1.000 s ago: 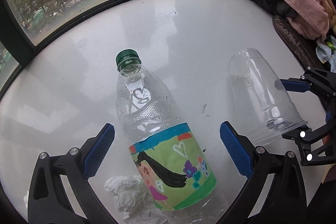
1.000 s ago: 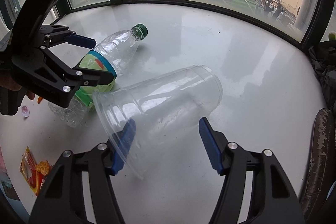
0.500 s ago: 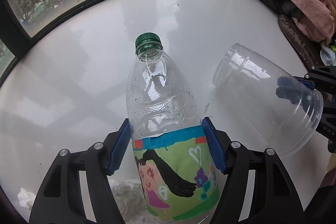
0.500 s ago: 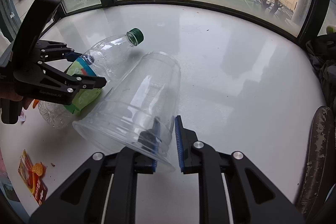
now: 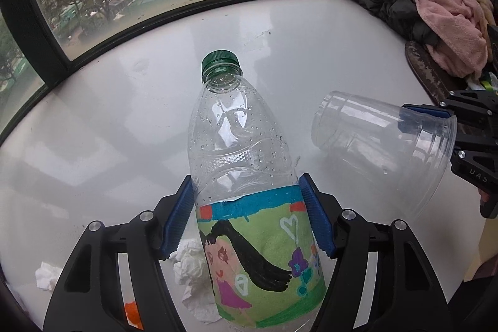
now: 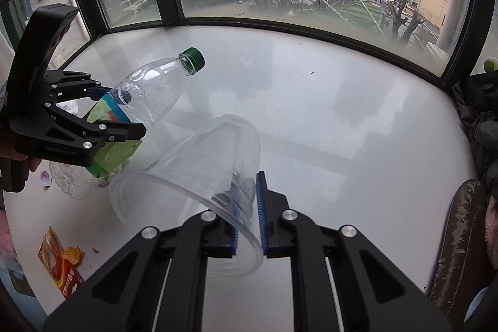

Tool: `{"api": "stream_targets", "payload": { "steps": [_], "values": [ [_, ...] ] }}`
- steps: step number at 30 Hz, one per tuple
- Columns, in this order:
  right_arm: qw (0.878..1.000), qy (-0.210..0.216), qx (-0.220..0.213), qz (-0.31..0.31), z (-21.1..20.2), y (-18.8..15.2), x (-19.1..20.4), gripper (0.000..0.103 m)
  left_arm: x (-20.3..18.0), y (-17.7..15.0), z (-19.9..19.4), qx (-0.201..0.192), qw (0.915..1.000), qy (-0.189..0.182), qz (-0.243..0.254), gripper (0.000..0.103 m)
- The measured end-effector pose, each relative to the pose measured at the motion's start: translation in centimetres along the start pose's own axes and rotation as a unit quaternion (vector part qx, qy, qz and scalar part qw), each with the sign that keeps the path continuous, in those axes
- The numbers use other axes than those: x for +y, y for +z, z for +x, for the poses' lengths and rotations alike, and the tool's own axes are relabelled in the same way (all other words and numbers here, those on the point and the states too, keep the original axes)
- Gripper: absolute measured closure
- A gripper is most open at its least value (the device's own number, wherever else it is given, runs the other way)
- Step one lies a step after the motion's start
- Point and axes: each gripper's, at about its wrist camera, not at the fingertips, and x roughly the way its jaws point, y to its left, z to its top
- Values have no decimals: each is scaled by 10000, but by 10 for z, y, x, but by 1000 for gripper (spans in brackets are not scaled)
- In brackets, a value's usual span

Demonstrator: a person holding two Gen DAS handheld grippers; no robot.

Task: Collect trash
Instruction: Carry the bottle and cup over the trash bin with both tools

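My left gripper is shut on a clear plastic bottle with a green cap and a green drawn label; its blue pads press the bottle's sides, and the bottle hangs off the white table, cap pointing away. The right wrist view shows that same bottle in the left gripper at the left. My right gripper is shut on the wall of a clear plastic cup near its rim, one pad inside and one outside. The cup lies tilted in the air at the right of the left wrist view.
Crumpled white tissues and an orange scrap lie under the bottle. A red snack wrapper and a small pink lid lie at the table's left. Pink and dark clothes and a worn chair edge crowd the right. Windows border the far side.
Both grippers shut, the left on the bottle and the right on the cup's wall. Both things then rose off the table, tipping away from the cameras.
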Motion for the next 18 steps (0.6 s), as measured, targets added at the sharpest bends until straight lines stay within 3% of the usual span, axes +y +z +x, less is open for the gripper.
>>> {"api": "stream_targets", "payload": {
  "steps": [18],
  "values": [
    [9967, 403, -485, -519, -57, 23, 42, 91, -4, -53, -109, -435, 9957, 541, -608, 38]
  ]
}}
